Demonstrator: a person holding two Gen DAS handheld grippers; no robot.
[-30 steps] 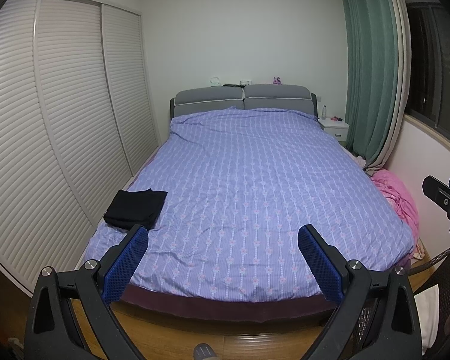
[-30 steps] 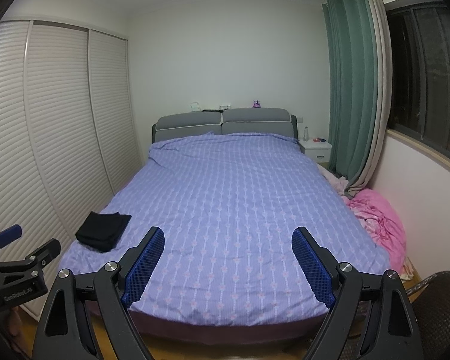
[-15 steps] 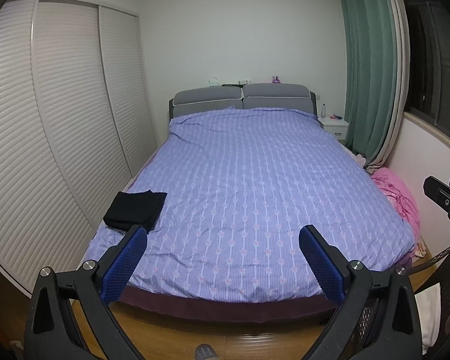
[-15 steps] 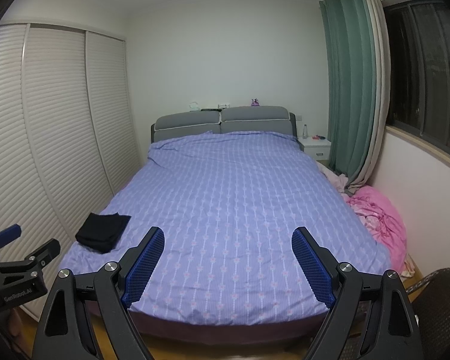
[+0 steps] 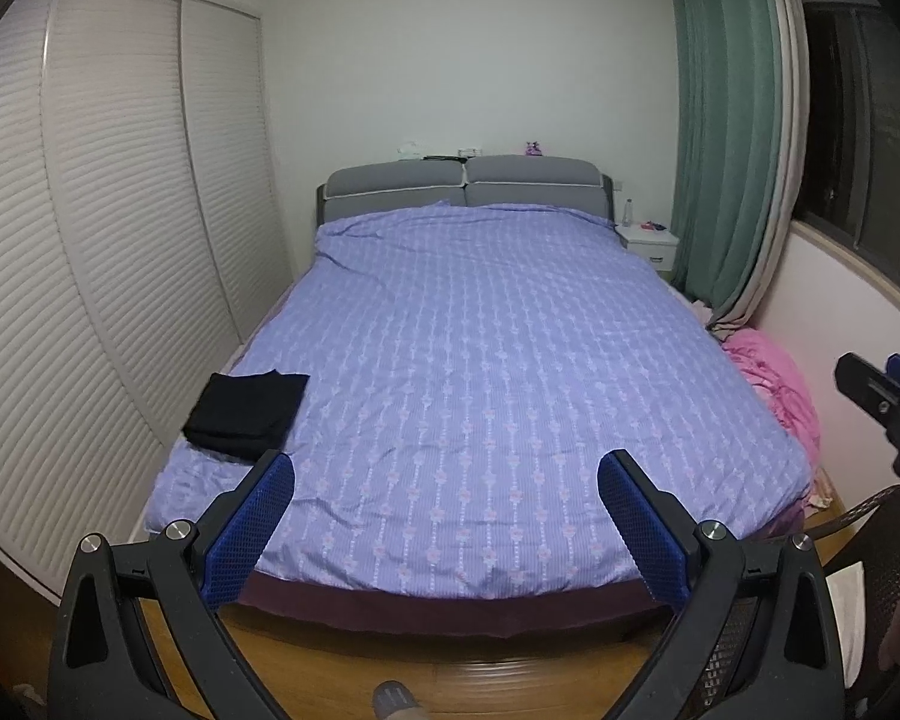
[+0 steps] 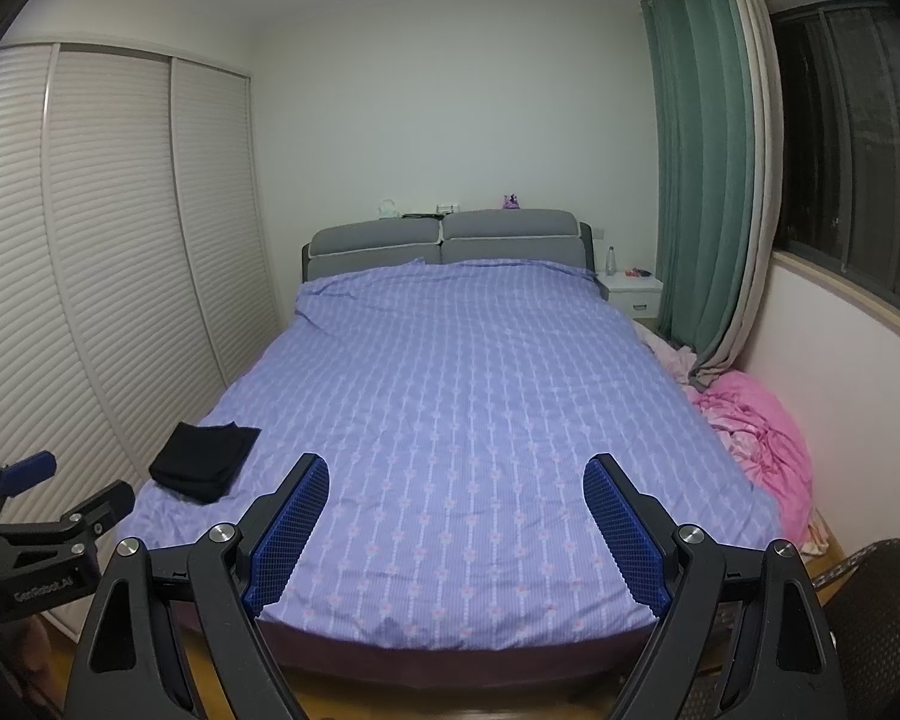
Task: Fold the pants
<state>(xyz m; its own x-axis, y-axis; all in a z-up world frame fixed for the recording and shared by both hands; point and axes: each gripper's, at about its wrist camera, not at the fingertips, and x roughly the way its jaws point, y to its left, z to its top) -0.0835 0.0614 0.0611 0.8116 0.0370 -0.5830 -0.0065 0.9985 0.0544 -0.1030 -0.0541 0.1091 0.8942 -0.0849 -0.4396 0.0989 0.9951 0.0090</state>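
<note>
Black pants (image 5: pixel 247 406) lie folded into a flat rectangle on the near left corner of the bed (image 5: pixel 486 360), which has a purple patterned cover; they also show in the right wrist view (image 6: pixel 204 461). My left gripper (image 5: pixel 447 471) is open and empty, held off the foot of the bed, with the pants just beyond its left finger. My right gripper (image 6: pixel 456 471) is open and empty, also off the foot of the bed. Each gripper shows at the edge of the other's view, the right one (image 5: pixel 885 408) and the left one (image 6: pixel 30 516).
White slatted wardrobe doors (image 5: pixel 90 252) run along the left. A pink bundle of bedding (image 6: pixel 756 426) lies on the floor at the right, below green curtains (image 6: pixel 702 180). A white nightstand (image 6: pixel 630 291) stands by the grey headboard (image 6: pixel 444 243). A dark woven chair (image 6: pixel 882 630) is at the bottom right.
Both grippers have drifted slightly, so the views shift a little. The pants have not moved and both grippers stay open.
</note>
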